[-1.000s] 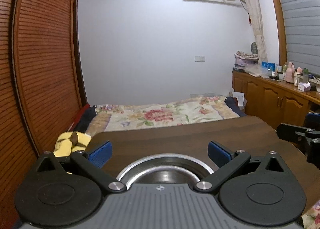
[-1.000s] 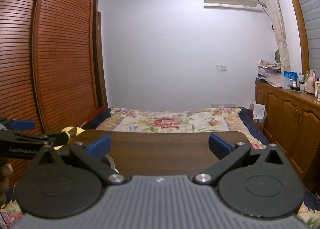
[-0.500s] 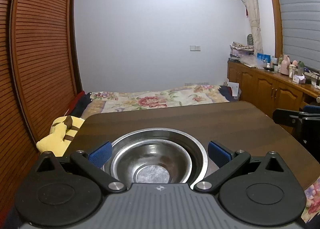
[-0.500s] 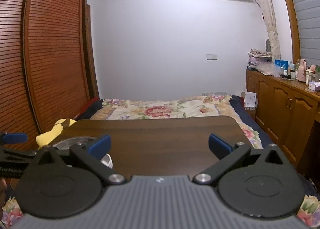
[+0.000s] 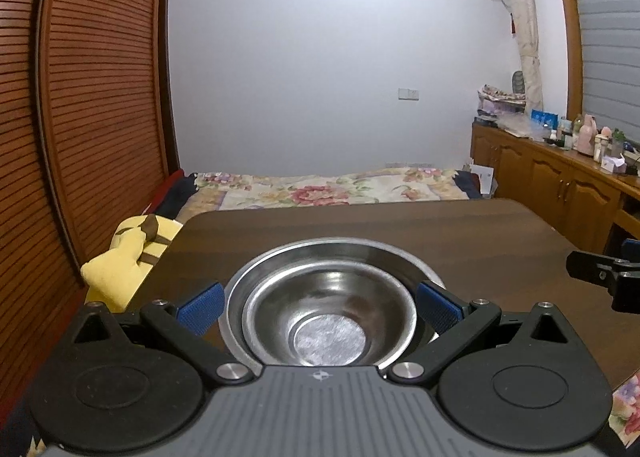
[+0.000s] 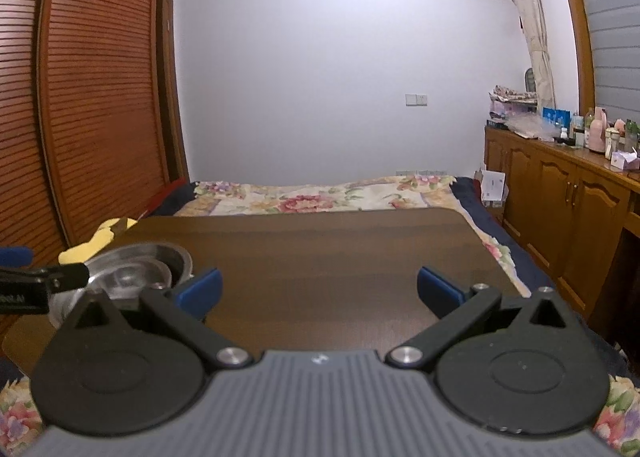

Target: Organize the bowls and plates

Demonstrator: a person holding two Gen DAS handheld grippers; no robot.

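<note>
A steel bowl [image 5: 328, 321] sits nested inside a wider steel plate [image 5: 384, 257] on the dark wooden table [image 5: 460, 241]. My left gripper [image 5: 318, 307] is open, its blue pads on either side of the bowl and apart from it. The stack also shows at the left of the right wrist view [image 6: 132, 269]. My right gripper [image 6: 318, 289] is open and empty over bare table, to the right of the stack. The tip of the left gripper shows there as a black finger [image 6: 44, 277].
A bed with a floral quilt [image 5: 320, 189] lies beyond the table's far edge. A yellow plush toy [image 5: 124, 253] lies left of the table. Slatted wardrobe doors [image 5: 80, 117] stand on the left, a cluttered wooden cabinet [image 6: 568, 193] on the right.
Both views have tilted down and drawn back a little, bringing the bowl and plate fully into the left view. Both grippers stay open. The bowl stack has not moved.
</note>
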